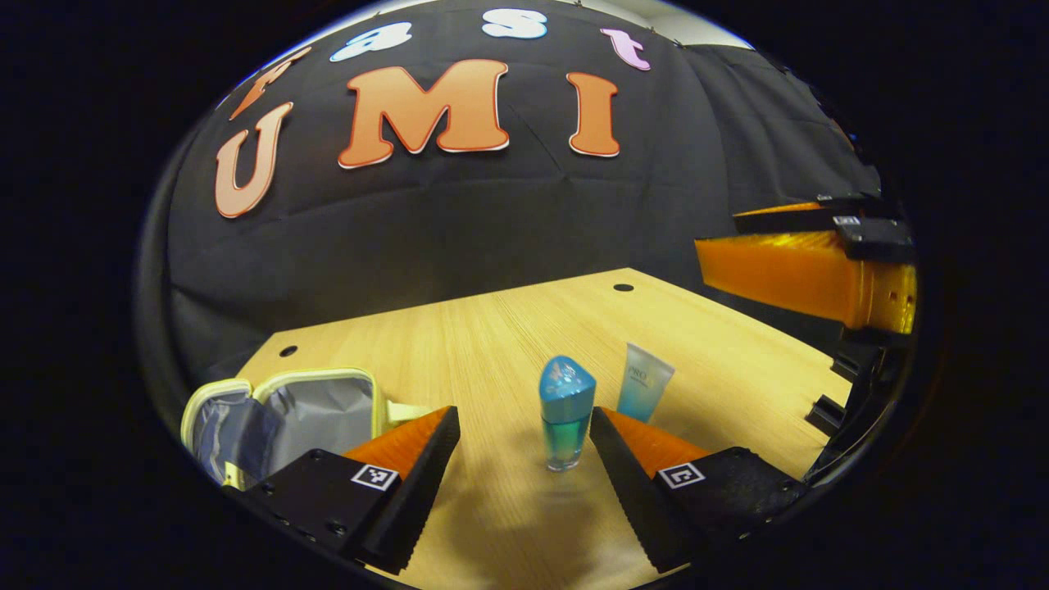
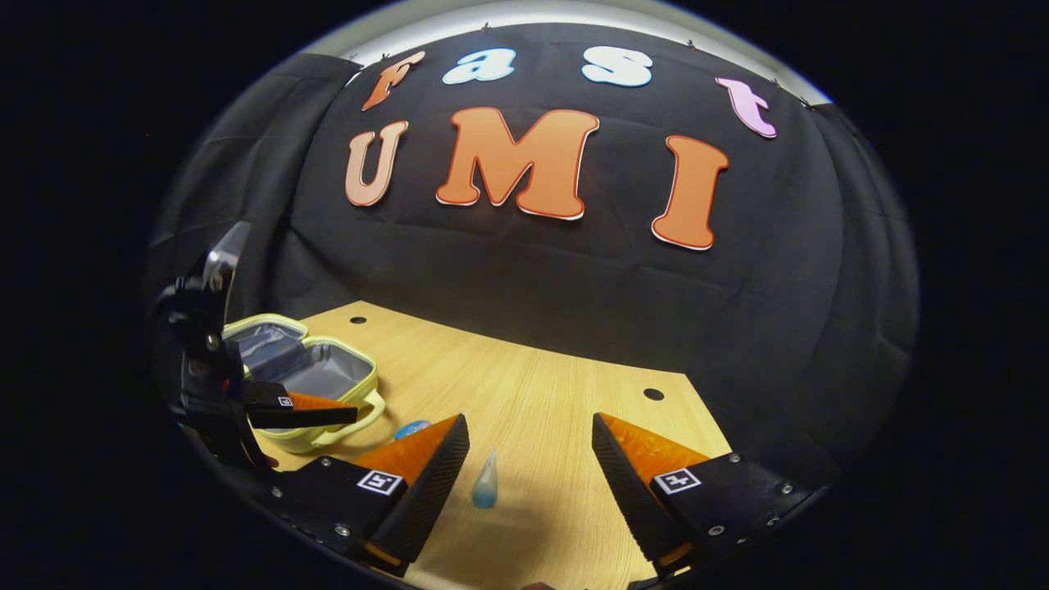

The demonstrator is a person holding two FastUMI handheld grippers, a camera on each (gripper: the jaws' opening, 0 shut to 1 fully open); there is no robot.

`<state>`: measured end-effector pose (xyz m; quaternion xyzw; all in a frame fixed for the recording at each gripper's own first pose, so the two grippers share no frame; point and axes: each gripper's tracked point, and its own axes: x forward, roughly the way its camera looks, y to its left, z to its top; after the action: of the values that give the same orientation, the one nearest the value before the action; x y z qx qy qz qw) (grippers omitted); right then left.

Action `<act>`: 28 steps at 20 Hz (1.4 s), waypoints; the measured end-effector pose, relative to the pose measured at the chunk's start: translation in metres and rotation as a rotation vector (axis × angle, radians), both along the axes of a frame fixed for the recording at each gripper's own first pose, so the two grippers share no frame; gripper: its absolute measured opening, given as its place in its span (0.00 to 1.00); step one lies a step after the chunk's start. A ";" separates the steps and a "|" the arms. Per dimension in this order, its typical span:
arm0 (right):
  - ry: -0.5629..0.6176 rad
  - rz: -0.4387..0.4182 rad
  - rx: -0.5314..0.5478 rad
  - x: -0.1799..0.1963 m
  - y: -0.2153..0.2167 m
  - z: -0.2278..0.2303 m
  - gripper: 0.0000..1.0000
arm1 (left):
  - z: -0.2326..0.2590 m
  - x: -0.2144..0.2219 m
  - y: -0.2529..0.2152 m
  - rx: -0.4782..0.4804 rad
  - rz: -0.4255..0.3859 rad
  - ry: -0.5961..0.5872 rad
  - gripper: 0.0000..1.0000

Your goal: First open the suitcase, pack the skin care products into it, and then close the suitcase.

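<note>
In the left gripper view, the case [image 1: 283, 422] is seen at the lower left of the frame, lid thrown back and grey lining exposed, so opening is judged done. The left gripper [image 1: 524, 459] is held wide apart at bottom centre, nothing between its jaws being pressed. The bottle [image 1: 566, 422] stands upright on the surface [image 1: 492, 344] between the fingers, touched by neither. Just behind it to the right, the tube [image 1: 645, 393] stands on its cap.

A tip-over is the likely fault: the bottle is tall on a narrow base (and looks smooth-sided), so a finger arriving first on one side could knock it toward the tube, and a high grip could let it swing.

In the right gripper view, the right gripper [image 2: 529, 471] is likewise spread open and empty, the tube [image 2: 485, 482] low between its fingers. With both grippers near one spot, a collision could be caused.
</note>
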<state>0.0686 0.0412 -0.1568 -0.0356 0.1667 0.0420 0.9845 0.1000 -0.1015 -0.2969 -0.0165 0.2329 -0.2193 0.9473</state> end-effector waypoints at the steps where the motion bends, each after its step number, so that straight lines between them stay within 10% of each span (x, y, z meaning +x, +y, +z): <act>1: 0.004 0.007 -0.007 0.001 -0.002 -0.008 0.95 | -0.010 0.001 -0.006 0.002 -0.004 0.008 0.99; 8: 0.080 0.076 0.009 0.003 0.001 -0.073 0.95 | -0.066 0.015 -0.039 -0.024 -0.001 0.068 0.84; 13: 0.149 0.138 0.011 0.005 0.007 -0.125 0.95 | -0.070 0.032 -0.051 -0.051 0.013 0.074 0.43; 28: 0.285 0.275 0.070 0.019 0.050 -0.188 0.75 | -0.044 0.038 -0.019 -0.040 0.078 0.049 0.40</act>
<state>0.0874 0.0915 -0.3449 -0.0172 0.2962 0.1863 0.9366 0.1380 -0.1203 -0.3411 -0.0498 0.2506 -0.1861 0.9487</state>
